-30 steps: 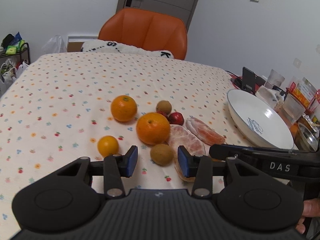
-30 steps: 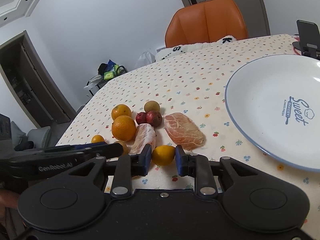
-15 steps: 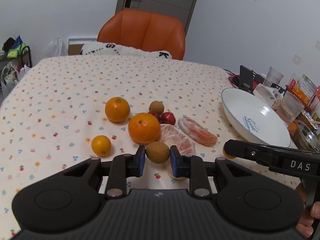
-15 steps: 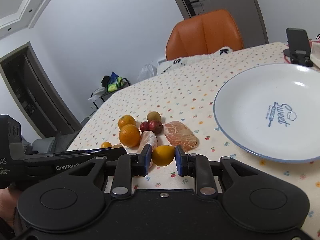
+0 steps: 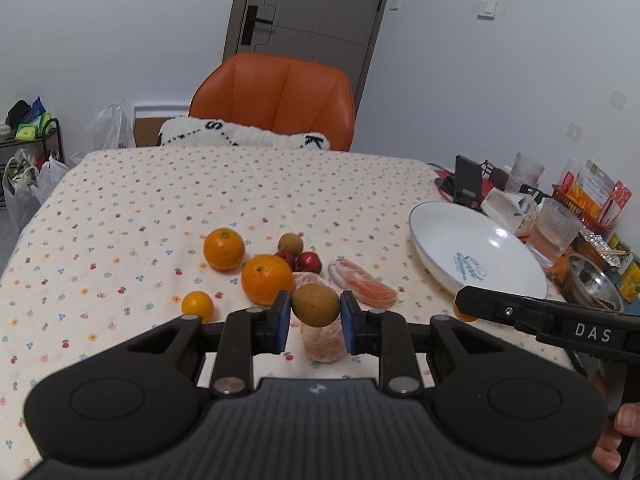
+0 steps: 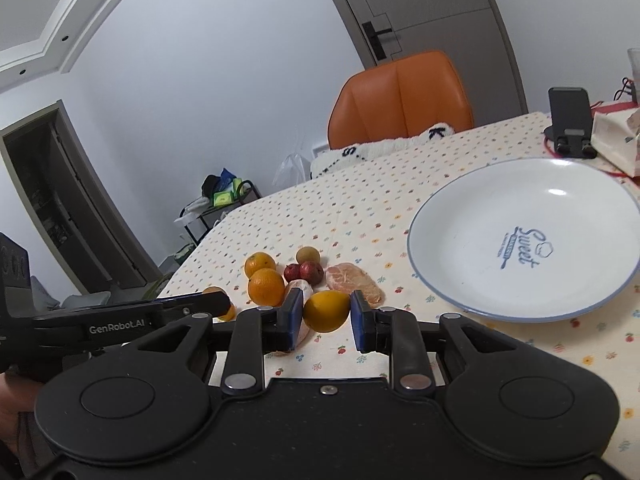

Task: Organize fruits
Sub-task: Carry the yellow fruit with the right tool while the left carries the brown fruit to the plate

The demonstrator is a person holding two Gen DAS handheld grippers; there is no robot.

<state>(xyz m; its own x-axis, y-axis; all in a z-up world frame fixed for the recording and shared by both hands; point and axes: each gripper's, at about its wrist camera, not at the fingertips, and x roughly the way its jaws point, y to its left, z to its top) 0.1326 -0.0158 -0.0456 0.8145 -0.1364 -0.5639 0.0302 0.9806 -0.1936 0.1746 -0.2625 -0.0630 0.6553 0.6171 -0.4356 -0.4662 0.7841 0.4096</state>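
Observation:
My left gripper [image 5: 315, 316] is shut on a brown round fruit [image 5: 315, 305], held above the table. My right gripper [image 6: 325, 318] is shut on a small orange [image 6: 326, 311], also lifted, left of the white plate [image 6: 472, 208]. On the cloth lie two big oranges [image 5: 267, 279] [image 5: 223, 248], a small orange [image 5: 197, 306], another brown fruit [image 5: 290, 243], two small red fruits [image 5: 308, 262] and two peeled citrus pieces [image 5: 370, 289] [image 5: 324, 344]. The plate [image 5: 440, 236] holds nothing.
An orange chair [image 5: 276, 100] with a white cushion stands at the table's far side. Glasses [image 5: 554, 232], a phone stand [image 5: 468, 182], packets and a metal bowl [image 5: 592, 282] crowd the right edge. A rack with bags [image 5: 28, 152] stands at the left.
My left gripper closed on the brown fruit and lifted it. Both grippers rose from the table with their fruits; the right one drew back from the fruit pile.

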